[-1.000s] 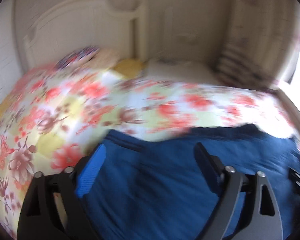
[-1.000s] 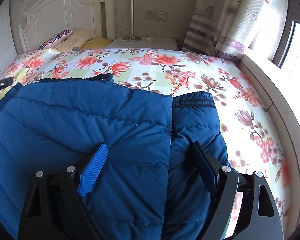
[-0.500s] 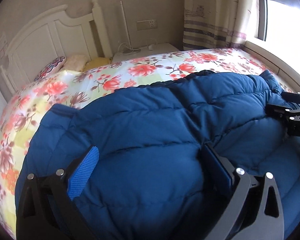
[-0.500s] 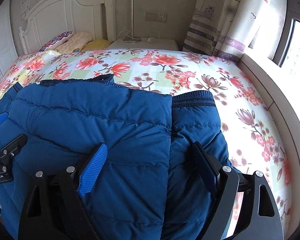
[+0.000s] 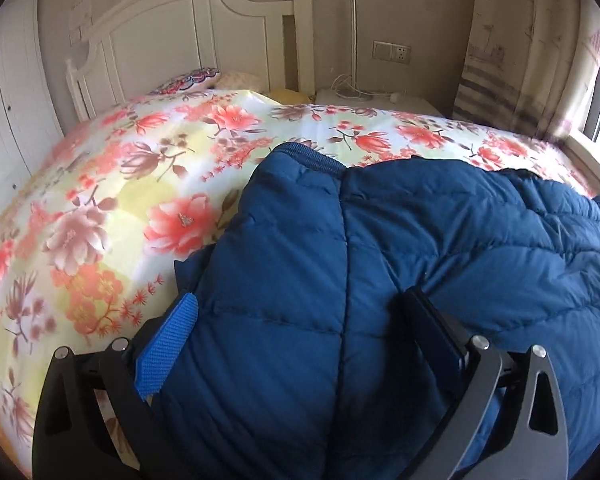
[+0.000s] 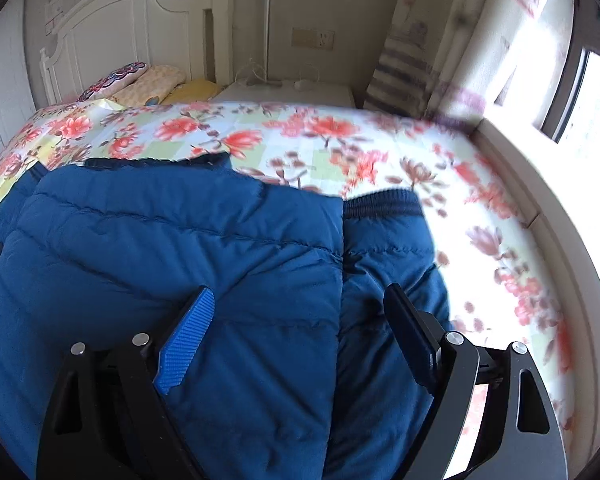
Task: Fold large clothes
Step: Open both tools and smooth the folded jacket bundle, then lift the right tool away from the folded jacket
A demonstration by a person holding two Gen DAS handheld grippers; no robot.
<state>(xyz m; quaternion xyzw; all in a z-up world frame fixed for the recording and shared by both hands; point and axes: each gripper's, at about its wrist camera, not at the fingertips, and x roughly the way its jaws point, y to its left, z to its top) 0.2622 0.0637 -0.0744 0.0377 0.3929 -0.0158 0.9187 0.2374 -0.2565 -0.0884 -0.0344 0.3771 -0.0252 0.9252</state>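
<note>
Swinging back toward the headboard (image 5: pixel 172 40) since half a second ago, the left gripper (image 5: pixel 300 312) now looks over the jacket's left edge, where the other gripper no longer shows. Its jaws stand wide apart above the blue padded jacket (image 5: pixel 380 280), holding nothing. The right gripper (image 6: pixel 300 308) has shifted slightly and is blurred at the far bedspread; its jaws are likewise spread wide and empty over the jacket (image 6: pixel 180 280), which lies folded on the flowered bedspread (image 5: pixel 100 220). Only the right view shows the ribbed cuff (image 6: pixel 380 200) of the sleeve on the window side and the three pillows (image 6: pixel 152 84). Only the left view shows the wardrobe doors (image 5: pixel 8 100) beside the bed
</note>
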